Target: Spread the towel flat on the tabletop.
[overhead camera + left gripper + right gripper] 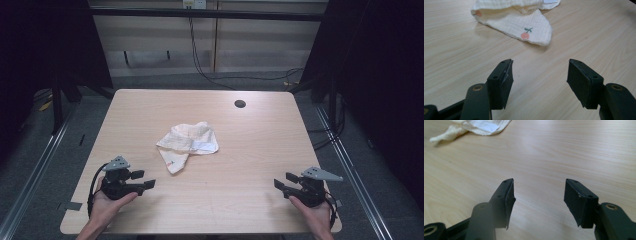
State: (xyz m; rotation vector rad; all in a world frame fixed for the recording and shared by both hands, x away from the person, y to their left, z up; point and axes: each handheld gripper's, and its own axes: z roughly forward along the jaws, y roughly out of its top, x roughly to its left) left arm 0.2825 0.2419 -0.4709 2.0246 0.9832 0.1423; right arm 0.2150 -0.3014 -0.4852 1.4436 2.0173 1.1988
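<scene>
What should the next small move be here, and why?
Probably bring the left tool forward to the near corner of the crumpled cloth, the corner with the cherry print. Both tools stand open and empty near the table's front edge, apart from the cloth, and that corner lies closest to the left one. The right tool is farther off.

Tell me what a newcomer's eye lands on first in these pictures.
A crumpled cream cloth with a small cherry print lies alone mid-table. Nearer the person, the left gripper and right gripper flank it, jaws open and empty, both aimed inward. A dark round hole marks the far side.
</scene>
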